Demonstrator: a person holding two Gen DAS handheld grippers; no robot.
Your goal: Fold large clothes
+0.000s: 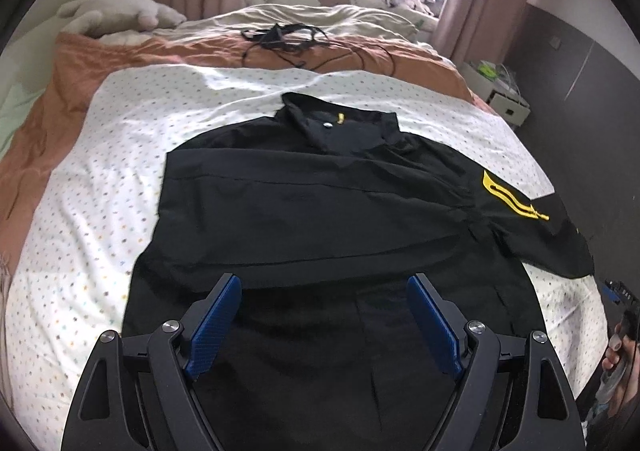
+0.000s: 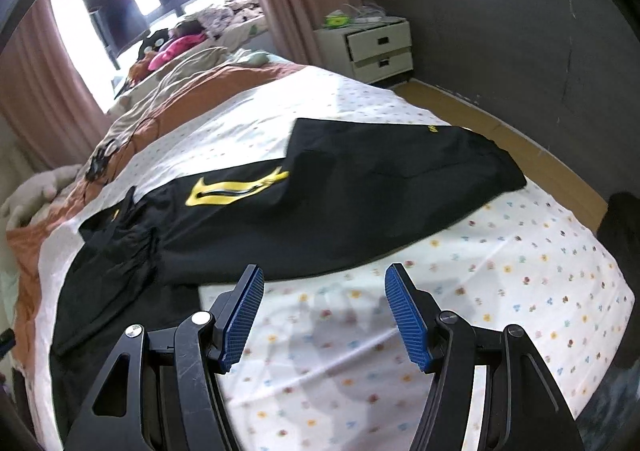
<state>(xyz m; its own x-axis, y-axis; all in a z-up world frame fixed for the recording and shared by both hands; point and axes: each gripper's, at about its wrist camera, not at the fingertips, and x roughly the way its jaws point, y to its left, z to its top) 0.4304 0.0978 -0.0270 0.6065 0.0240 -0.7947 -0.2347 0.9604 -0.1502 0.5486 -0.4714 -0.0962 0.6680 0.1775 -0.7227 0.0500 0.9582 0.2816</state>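
Observation:
A large black jacket (image 1: 320, 203) with a yellow emblem (image 1: 508, 195) lies spread on the dotted white sheet (image 1: 80, 219) of a bed. Its left side looks folded over the body; the right sleeve stretches out to the right. My left gripper (image 1: 324, 283) is open and empty, hovering over the jacket's lower part. In the right wrist view the jacket (image 2: 360, 187) shows its sleeve extended right, the yellow emblem (image 2: 236, 187) near the shoulder. My right gripper (image 2: 324, 275) is open and empty, above the sheet (image 2: 500, 271) just in front of the sleeve's edge.
An orange blanket (image 1: 200, 47) with black cables (image 1: 288, 39) lies at the bed's head, with a grey plush toy (image 1: 116, 17). A white nightstand (image 2: 372, 47) stands by the dark wall. Wooden floor (image 2: 520, 139) runs along the bed's right side.

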